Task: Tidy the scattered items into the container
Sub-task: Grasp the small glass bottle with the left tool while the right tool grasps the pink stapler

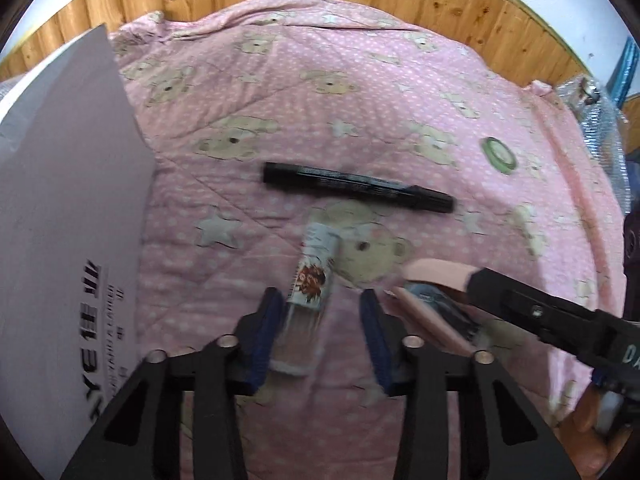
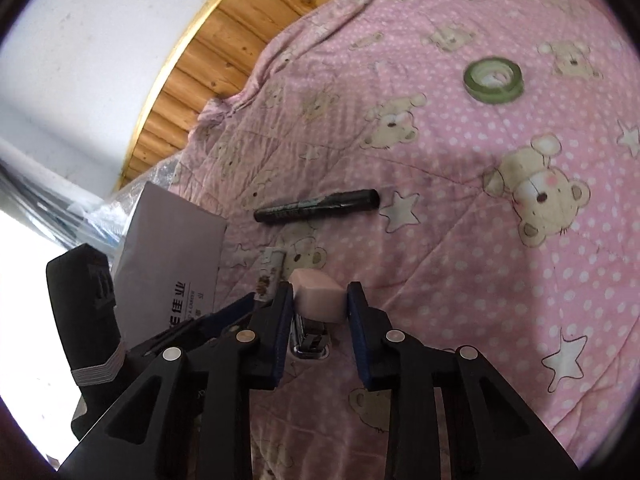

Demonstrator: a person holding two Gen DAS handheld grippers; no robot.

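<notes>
Left gripper point(image 1: 322, 304) — fingers spread around a glue stick point(image 1: 312, 270) lying on the pink quilt point(image 1: 400, 80). Right gripper point(image 2: 318, 306) pinches a pink stapler point(image 2: 318, 296). The white box point(image 1: 68, 200) stands beside the glue stick; interior hidden. Beyond — black marker point(image 1: 356, 186), green tape roll point(image 2: 493, 79).

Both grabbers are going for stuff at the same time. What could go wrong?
1. The left hand-held gripper and right hand-held gripper are working very close together, so they could bump.
2. The glue stick lies nearer one finger of the open left gripper, so it might roll away on the soft quilt.
3. The pink stapler could slip from its tip-only grip.
</notes>
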